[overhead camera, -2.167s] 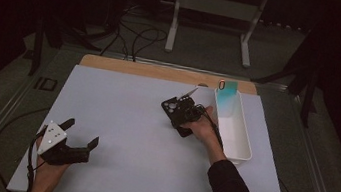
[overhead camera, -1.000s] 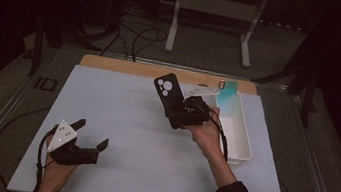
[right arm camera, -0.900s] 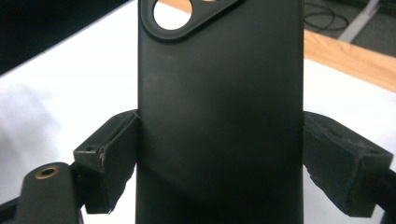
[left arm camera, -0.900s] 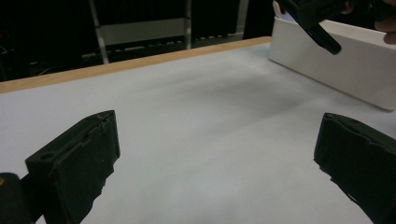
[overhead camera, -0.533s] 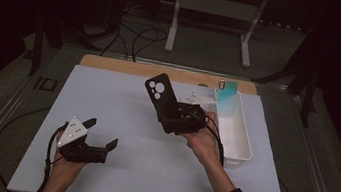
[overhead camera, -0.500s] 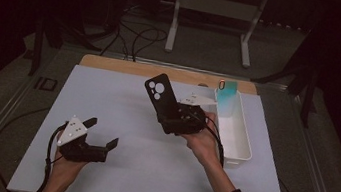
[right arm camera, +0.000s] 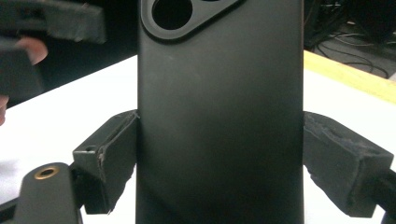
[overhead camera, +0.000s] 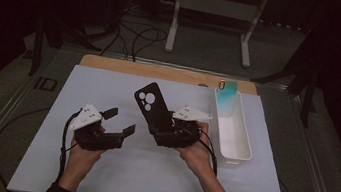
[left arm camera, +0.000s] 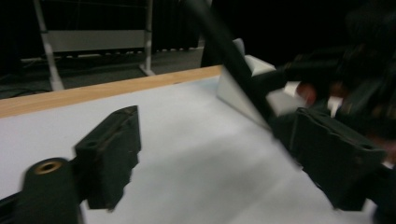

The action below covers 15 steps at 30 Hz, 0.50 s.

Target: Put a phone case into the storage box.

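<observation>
A black phone case (overhead camera: 151, 104) with a camera cut-out stands upright above the mat, and my right gripper (overhead camera: 162, 125) is shut on its lower part. In the right gripper view the case (right arm camera: 219, 107) sits between the two pads, which press on its sides. My left gripper (overhead camera: 118, 121) hovers just left of the case, pointing toward it. Its jaws have just been closing, they still stand apart, and nothing is between the pads. The left gripper view shows its own jaws (left arm camera: 224, 163) open, with the case (left arm camera: 229, 60) edge-on beyond them.
A white tray (overhead camera: 239, 151) stands at the right of the white mat (overhead camera: 96, 181), with a teal flat object (overhead camera: 227, 91) leaning at its far end. A wooden board edge (overhead camera: 161, 72) runs along the back. Cables and a stand lie beyond the table.
The right gripper has carried the phone case up from beside the tray and leftward toward the middle. The left gripper has risen and moved right toward it.
</observation>
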### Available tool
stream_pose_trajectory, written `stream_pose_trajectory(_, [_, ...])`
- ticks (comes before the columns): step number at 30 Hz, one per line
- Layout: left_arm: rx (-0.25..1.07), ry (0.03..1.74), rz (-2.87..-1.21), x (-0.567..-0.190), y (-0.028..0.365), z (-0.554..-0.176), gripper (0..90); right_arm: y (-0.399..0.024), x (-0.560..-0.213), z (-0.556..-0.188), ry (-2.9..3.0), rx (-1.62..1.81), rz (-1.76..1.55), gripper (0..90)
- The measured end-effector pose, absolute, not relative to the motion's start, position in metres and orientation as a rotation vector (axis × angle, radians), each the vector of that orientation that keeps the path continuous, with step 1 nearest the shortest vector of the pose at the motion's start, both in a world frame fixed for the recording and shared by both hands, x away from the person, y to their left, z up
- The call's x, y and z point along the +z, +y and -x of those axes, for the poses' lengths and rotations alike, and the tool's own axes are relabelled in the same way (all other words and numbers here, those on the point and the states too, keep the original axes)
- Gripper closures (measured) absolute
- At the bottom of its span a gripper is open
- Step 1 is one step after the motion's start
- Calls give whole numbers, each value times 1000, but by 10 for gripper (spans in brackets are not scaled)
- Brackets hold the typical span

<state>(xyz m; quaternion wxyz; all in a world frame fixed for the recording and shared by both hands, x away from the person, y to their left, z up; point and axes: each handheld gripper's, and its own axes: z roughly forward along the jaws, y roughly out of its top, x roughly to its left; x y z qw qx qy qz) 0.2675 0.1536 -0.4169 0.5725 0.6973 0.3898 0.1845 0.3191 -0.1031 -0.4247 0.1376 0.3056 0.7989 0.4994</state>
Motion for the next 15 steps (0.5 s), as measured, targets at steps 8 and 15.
stream_pose_trajectory(8, [408,935,-1640,-414,139,-277,302,-93,-427,-310,2317,1478,-834,145])
stream_pose_trajectory(15, [392,930,-1649,-413,132,-279,414,-90,-426,-307,2291,1505,-826,145])
